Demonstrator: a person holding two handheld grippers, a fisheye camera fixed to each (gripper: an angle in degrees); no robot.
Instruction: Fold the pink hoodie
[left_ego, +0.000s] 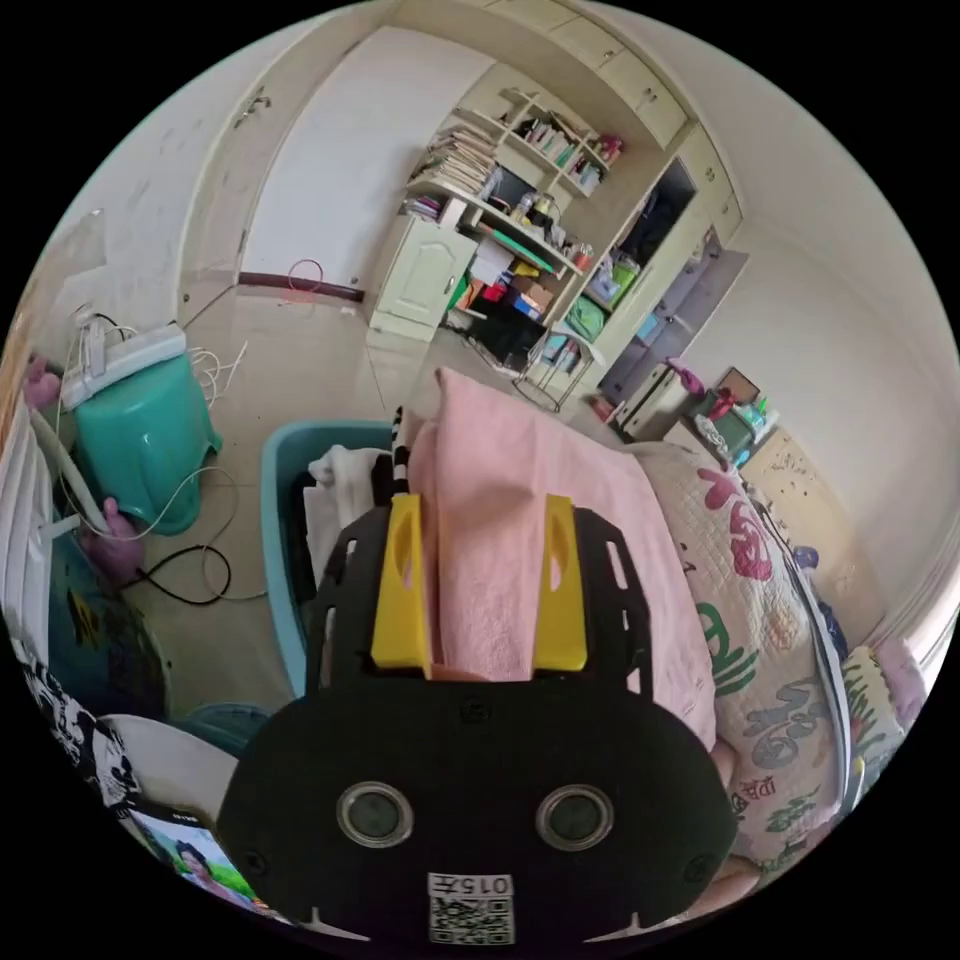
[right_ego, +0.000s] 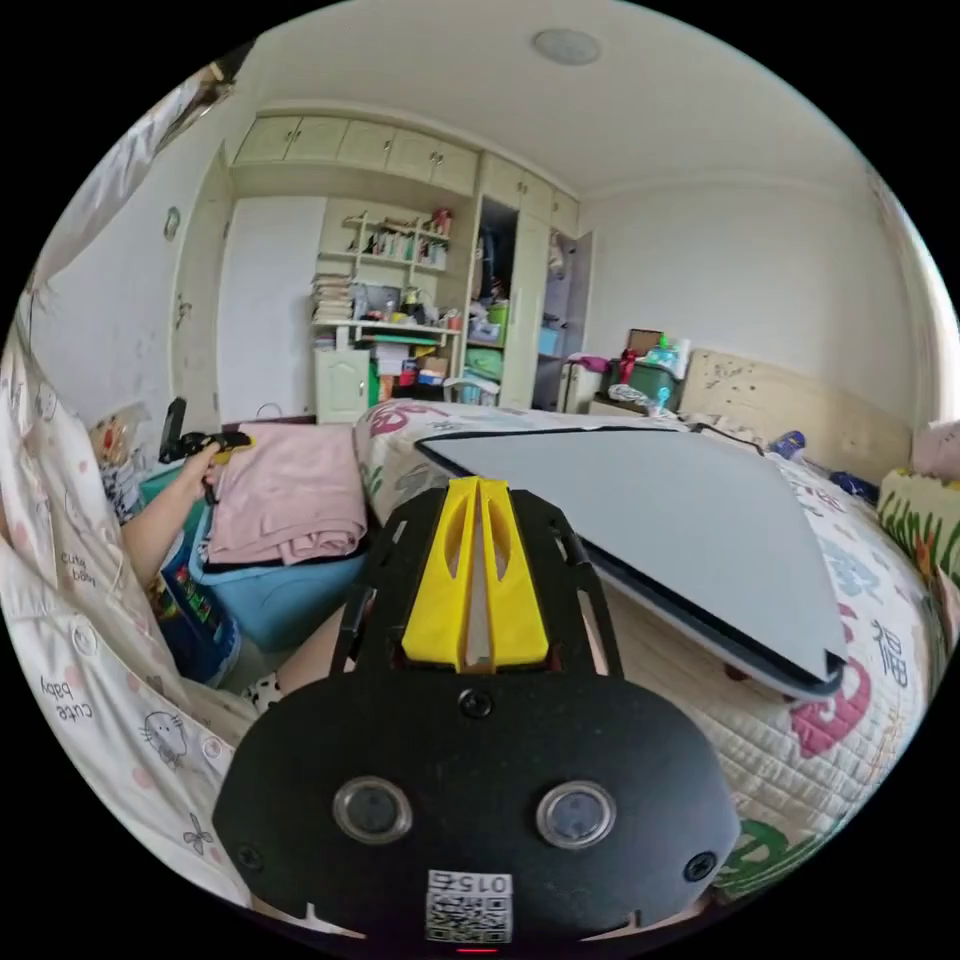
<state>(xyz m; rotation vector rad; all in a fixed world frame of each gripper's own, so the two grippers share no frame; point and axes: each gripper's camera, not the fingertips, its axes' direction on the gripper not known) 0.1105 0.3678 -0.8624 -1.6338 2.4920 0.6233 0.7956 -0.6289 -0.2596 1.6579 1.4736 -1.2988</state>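
left claw (left_ego: 480, 585) clenched on the pink hoodie (left_ego: 520, 520), folded and sitting atop the blue bin (right_ego: 275, 600) beside the bed (right_ego: 860, 600). right claw (right_ego: 477, 590) closed, empty, above the bed. risk: the thick bundle slips from the jaws and unfolds into the bin.

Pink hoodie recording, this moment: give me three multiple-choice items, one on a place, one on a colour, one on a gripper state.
1. Where does the folded pink hoodie sit in the right gripper view?
A. on the grey board
B. on top of the blue basket
C. on the floor

2. What colour are the jaws on both grippers?
A. yellow
B. red
C. white

3. How does the right gripper stand?
A. wide open
B. clamped on the hoodie
C. shut, empty

Answers:
1 B, the hoodie rests over the blue basket beside the bed.
2 A, yellow jaws show in both views.
3 C, its jaws meet with nothing between, while the left gripper has pink cloth between its jaws.
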